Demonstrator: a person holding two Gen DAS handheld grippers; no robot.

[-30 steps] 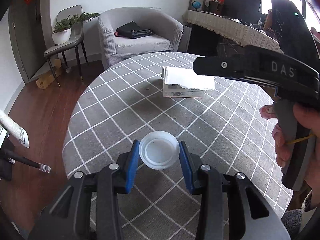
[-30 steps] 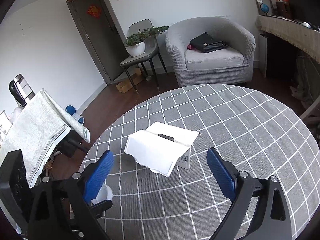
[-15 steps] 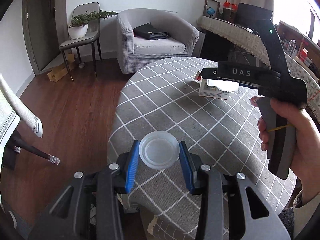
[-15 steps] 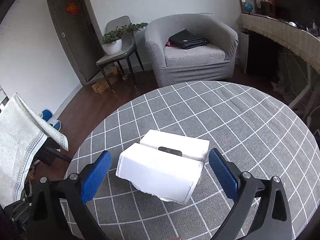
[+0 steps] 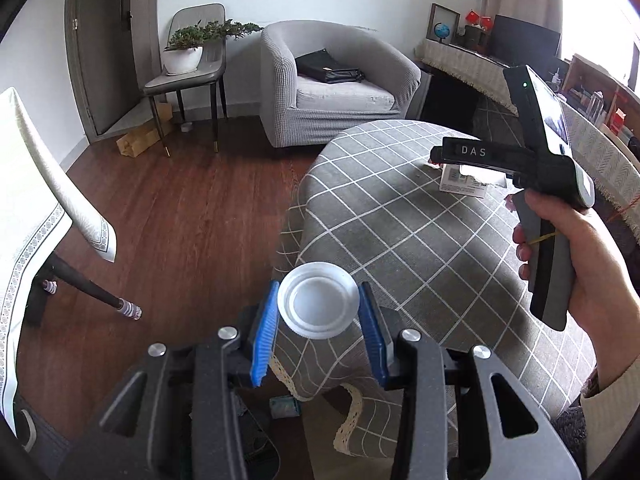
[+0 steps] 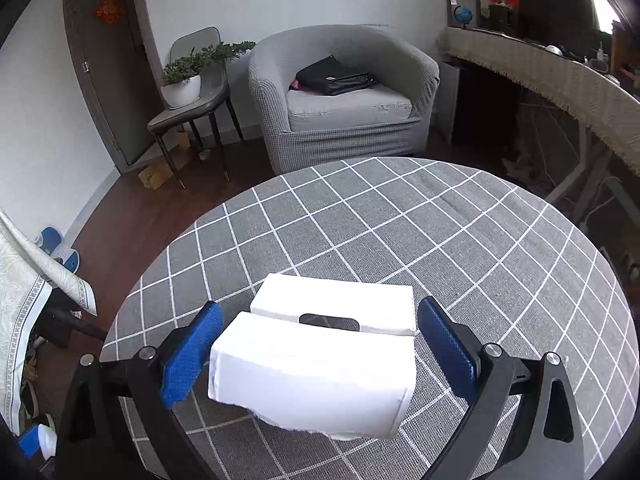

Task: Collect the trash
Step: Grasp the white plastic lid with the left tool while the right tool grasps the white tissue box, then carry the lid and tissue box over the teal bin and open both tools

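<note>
My left gripper (image 5: 319,334) is shut on a white round plastic lid (image 5: 318,305) and holds it in the air past the edge of the round table (image 5: 420,248). My right gripper (image 6: 320,348) is open, its blue pads (image 6: 191,353) on either side of a white opened box with flaps (image 6: 320,364) that lies on the grey checked tablecloth (image 6: 440,232). In the left wrist view the right gripper body (image 5: 520,160) hangs over that box (image 5: 464,184), held by a hand.
A grey armchair (image 5: 332,88) with a black bag, a chair with a potted plant (image 5: 188,56) and a cardboard box (image 5: 140,140) stand beyond the table on the wooden floor. A cloth-covered table (image 5: 36,208) is at left. A long sideboard (image 6: 560,76) is at right.
My left gripper has lifted the lid off the table and carried it out past the edge. My right gripper has moved down and closer, so its pads now flank the white box.
</note>
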